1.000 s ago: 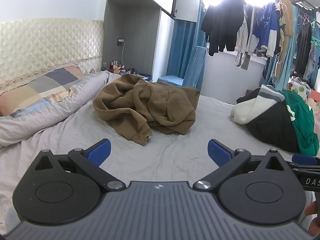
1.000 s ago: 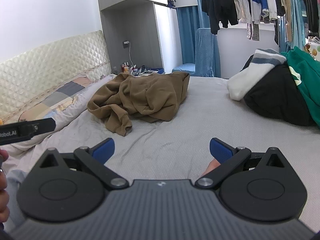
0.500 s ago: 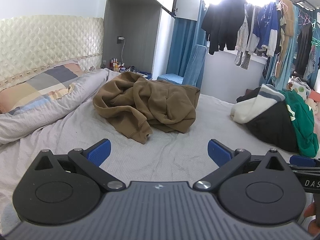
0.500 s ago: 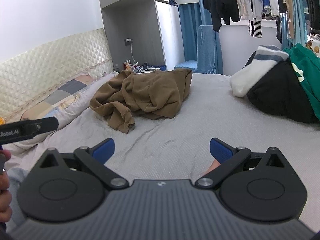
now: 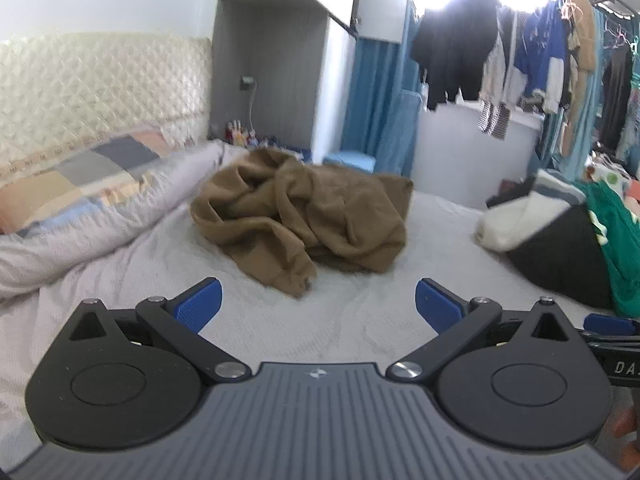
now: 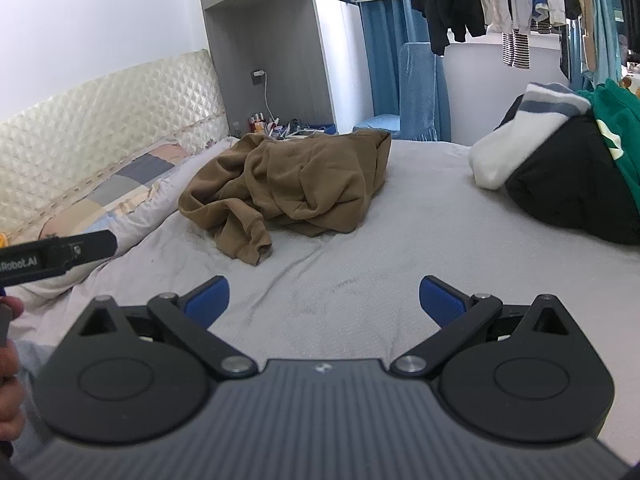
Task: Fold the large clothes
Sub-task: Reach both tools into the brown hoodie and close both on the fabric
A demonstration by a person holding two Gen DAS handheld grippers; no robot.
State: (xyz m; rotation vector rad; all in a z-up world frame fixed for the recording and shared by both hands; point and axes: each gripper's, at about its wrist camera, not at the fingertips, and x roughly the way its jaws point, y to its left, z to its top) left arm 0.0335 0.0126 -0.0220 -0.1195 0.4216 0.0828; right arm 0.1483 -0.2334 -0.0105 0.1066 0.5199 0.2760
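A crumpled brown sweatshirt (image 5: 304,216) (image 6: 296,184) lies in a heap on the grey bedsheet (image 5: 352,320) (image 6: 400,248), one cuffed sleeve trailing toward me. My left gripper (image 5: 318,300) hovers just short of that sleeve end, open, its blue pads (image 5: 200,304) wide apart with nothing between them. My right gripper (image 6: 324,298) is also open and empty, a little farther back and to the right of the sleeve. Part of the left tool (image 6: 56,258) shows at the left edge of the right wrist view.
A pile of black, white and green clothes (image 5: 560,248) (image 6: 568,176) sits at the bed's right side. A rolled duvet and checked pillow (image 5: 80,208) line the left by a quilted headboard (image 6: 104,120). Clothes hang on a rack (image 5: 520,60) beyond the bed.
Both grippers have moved forward toward the brown sweatshirt, which now looks larger and nearer. Both stayed open; the garment has not moved.
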